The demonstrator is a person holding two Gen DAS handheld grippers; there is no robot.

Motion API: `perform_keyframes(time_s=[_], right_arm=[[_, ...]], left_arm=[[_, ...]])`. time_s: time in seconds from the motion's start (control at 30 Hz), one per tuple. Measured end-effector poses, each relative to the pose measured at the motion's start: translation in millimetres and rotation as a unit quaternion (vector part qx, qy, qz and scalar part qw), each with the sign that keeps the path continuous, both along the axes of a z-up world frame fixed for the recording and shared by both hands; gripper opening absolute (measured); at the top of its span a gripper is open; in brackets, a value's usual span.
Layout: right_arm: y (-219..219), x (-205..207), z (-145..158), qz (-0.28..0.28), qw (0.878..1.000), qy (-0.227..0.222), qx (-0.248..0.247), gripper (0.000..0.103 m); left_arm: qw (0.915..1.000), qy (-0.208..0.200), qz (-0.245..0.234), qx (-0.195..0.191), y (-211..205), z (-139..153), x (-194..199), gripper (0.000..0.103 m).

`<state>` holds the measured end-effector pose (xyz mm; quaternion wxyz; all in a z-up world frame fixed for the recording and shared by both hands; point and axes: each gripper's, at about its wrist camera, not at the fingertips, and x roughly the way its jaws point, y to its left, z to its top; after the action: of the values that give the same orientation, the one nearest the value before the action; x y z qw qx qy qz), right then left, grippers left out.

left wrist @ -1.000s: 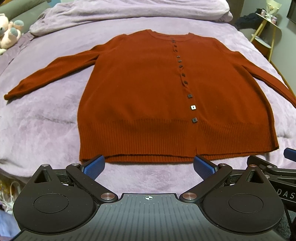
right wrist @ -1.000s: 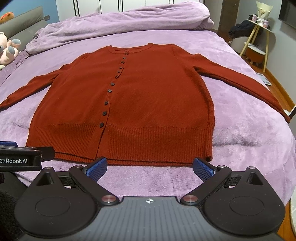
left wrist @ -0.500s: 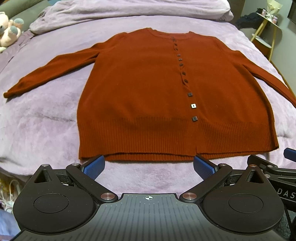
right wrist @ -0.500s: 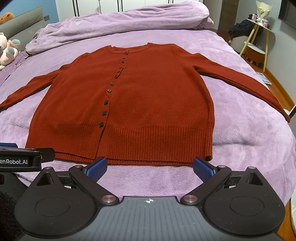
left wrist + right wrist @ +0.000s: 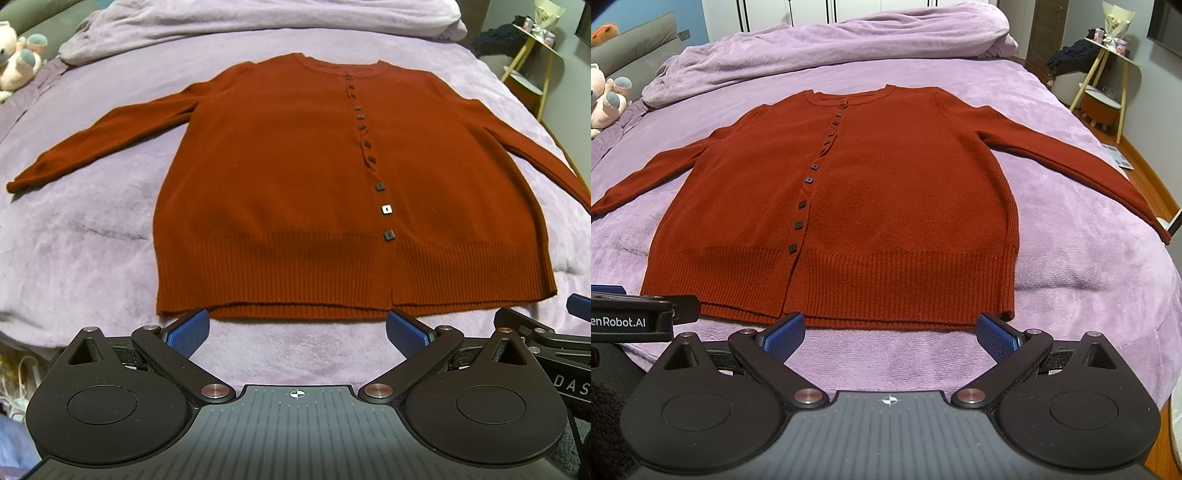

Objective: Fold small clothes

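Observation:
A rust-red knit cardigan (image 5: 280, 192) lies flat and buttoned on the purple bed, sleeves spread out to both sides; the right wrist view shows the same cardigan (image 5: 886, 206). My left gripper (image 5: 297, 330) hovers open just short of the ribbed hem, its blue pads (image 5: 188, 330) wide apart and holding nothing. My right gripper (image 5: 890, 332) is also open and empty, near the hem's right half. Each gripper's black body shows at the edge of the other's view.
The purple blanket (image 5: 1089, 251) covers the bed, with a bunched duvet (image 5: 827, 48) at the far end. A plush toy (image 5: 16, 59) sits far left. A small side table (image 5: 1108, 74) and wooden floor lie to the right of the bed.
The left gripper has drifted slightly forward, so the cardigan sits a little lower in its view. The right gripper has barely moved. Both stay open.

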<state>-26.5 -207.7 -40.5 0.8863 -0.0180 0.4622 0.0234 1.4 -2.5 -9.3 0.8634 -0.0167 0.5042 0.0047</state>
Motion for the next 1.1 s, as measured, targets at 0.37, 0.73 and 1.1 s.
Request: perform_keyframes(time_s=[0.37, 0.73, 1.1], right_arm=[[-1.2, 0.5, 0.2, -0.002, 1.0, -0.003, -0.005, 0.099], [-4.6, 1.9, 1.8, -0.009, 1.0, -0.01, -0.006, 0.099], [-2.6, 3.2, 2.6, 0.003, 1.0, -0.013, 0.004, 0.099]], left_arm=[[1.0, 0.002, 0.001, 0.0, 0.0, 0.5, 0.5, 0.103], [1.0, 0.004, 0.001, 0.0, -0.7, -0.1, 1.1, 0.103], [1.0, 0.01, 0.002, 0.0, -2.0, -0.7, 4.2, 0.103]])
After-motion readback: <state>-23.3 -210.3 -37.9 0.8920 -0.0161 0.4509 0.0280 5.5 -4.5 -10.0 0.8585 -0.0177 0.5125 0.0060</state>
